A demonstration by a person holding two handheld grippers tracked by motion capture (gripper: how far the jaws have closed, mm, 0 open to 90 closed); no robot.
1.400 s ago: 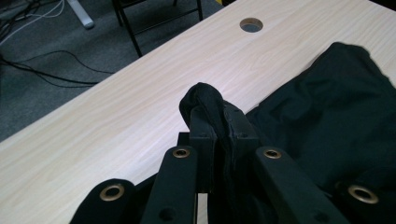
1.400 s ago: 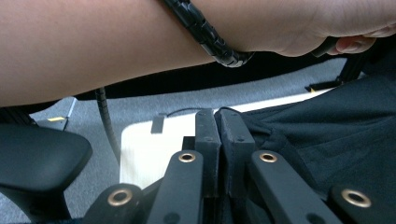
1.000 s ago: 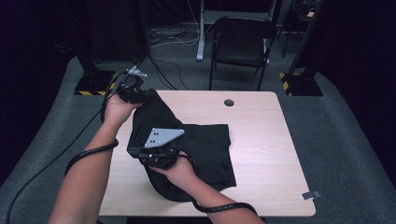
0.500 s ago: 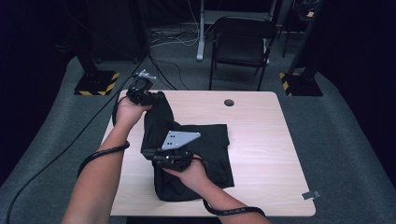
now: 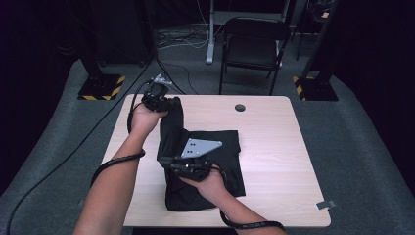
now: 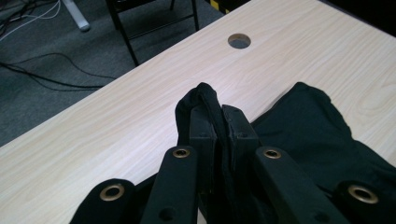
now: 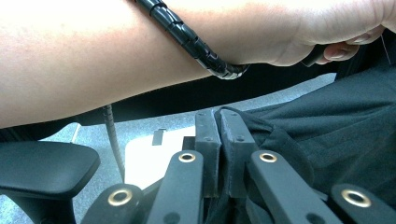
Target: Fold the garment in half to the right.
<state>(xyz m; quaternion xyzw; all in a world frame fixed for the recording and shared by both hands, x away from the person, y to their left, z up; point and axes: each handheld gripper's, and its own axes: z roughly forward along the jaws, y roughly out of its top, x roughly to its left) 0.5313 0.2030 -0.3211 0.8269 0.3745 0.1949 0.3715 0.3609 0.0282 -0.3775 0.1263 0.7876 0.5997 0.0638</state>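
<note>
A black garment (image 5: 230, 166) lies folded on the left half of the wooden table (image 5: 284, 147). My left gripper (image 5: 169, 104) is near the table's far left corner, shut on a fold of the garment's edge. In the left gripper view, the fold (image 6: 201, 93) stands pinched between the jaws of the left gripper (image 6: 219, 114). My right gripper (image 5: 164, 159), topped by a grey plate, is over the garment's left side. The right gripper (image 7: 218, 121) is likewise shut on a fold of the black cloth (image 7: 355, 121). A strip of cloth runs taut between the two grippers.
A round cable hole (image 5: 240, 107) sits near the table's far edge. A black folding chair (image 5: 254, 49) stands behind the table. Striped stand bases (image 5: 100, 87) (image 5: 313, 87) flank it on the floor. The table's right half is bare wood.
Both hands have shifted to the right across the table, carrying the garment's held edge with them. The jaws stayed shut on the cloth.
</note>
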